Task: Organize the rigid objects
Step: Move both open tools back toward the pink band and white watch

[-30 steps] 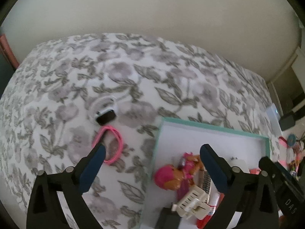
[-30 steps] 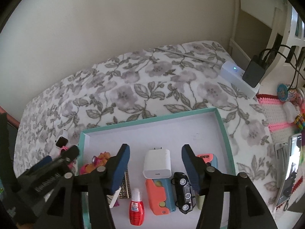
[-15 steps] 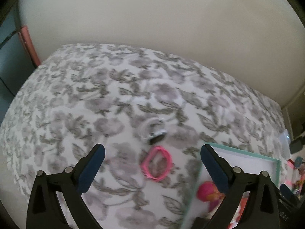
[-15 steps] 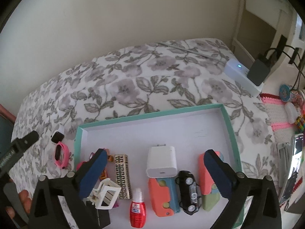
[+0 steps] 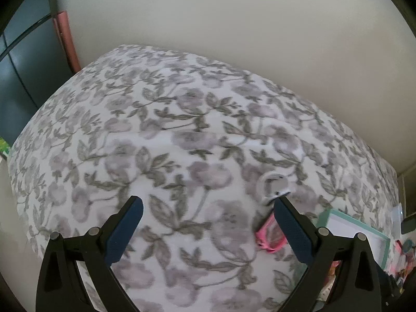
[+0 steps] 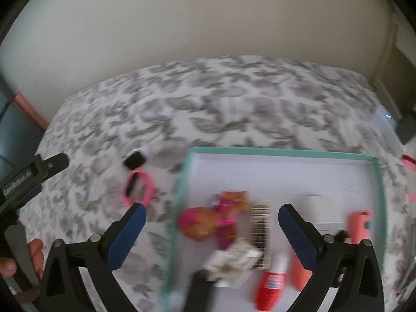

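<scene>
Both grippers (image 5: 208, 205) (image 6: 212, 212) wide open, empty

Bed (image 5: 182, 135) under a white cover printed with grey flowers and leaves, set against a plain wall. Directly on the cover: teal-rimmed tray (image 6: 286, 153) with a white floor, toward the right side; pink band (image 6: 139, 188), looped, just left of the tray's left rim; small white-strapped watch (image 5: 273, 183) with a black face, just beyond the pink band, nearly touching it. White box (image 6: 384, 122) with a lit dot at the far right edge.
</scene>
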A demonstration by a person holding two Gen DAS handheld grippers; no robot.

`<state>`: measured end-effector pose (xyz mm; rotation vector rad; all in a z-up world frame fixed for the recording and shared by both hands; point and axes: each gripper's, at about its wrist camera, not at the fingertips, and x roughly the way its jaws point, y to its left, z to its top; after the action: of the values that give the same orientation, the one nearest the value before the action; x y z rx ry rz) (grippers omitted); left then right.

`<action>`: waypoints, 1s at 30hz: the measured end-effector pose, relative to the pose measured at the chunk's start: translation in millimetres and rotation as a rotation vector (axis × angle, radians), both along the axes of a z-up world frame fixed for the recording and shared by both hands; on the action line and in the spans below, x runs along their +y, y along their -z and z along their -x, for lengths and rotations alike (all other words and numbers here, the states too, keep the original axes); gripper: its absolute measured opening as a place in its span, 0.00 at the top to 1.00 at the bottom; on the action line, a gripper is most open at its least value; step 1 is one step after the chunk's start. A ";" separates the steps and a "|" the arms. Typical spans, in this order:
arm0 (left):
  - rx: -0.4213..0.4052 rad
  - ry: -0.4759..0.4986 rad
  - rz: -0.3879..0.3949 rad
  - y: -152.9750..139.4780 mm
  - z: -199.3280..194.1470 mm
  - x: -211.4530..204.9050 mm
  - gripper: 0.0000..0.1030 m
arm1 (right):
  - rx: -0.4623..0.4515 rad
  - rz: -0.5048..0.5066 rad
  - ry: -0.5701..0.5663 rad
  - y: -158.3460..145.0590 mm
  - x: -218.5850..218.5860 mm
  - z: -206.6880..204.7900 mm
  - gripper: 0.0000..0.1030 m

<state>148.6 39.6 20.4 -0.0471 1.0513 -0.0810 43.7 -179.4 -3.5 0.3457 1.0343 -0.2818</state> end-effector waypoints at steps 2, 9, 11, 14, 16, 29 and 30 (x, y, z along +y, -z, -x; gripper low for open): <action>0.004 -0.020 -0.002 1.2 -2.8 11.3 0.03 | -0.004 -0.001 -0.028 2.4 9.8 -5.1 0.00; 0.050 -0.063 0.014 15.3 -14.6 38.2 0.03 | -0.014 -0.037 -0.064 11.7 25.9 -15.3 0.00; 0.071 -0.053 0.029 20.7 -17.0 37.7 0.03 | -0.023 -0.038 -0.069 11.3 29.0 -18.1 0.00; 0.093 -0.031 0.027 29.7 -21.1 32.6 0.03 | -0.031 -0.034 -0.091 10.9 36.6 -22.9 0.05; 0.118 -0.008 0.026 37.2 -24.1 28.2 0.03 | -0.029 -0.038 -0.113 12.8 43.3 -27.6 0.10; 0.174 0.013 0.032 65.0 -49.5 22.2 0.03 | 0.037 0.004 -0.227 41.3 74.3 -55.8 0.24; 0.177 0.015 0.035 66.1 -50.8 22.6 0.03 | 0.039 0.009 -0.231 42.6 75.0 -57.2 0.25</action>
<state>199.4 62.2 -45.7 -0.0789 1.2277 -0.1102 100.9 -104.4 -46.1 0.2107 1.1003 -0.0858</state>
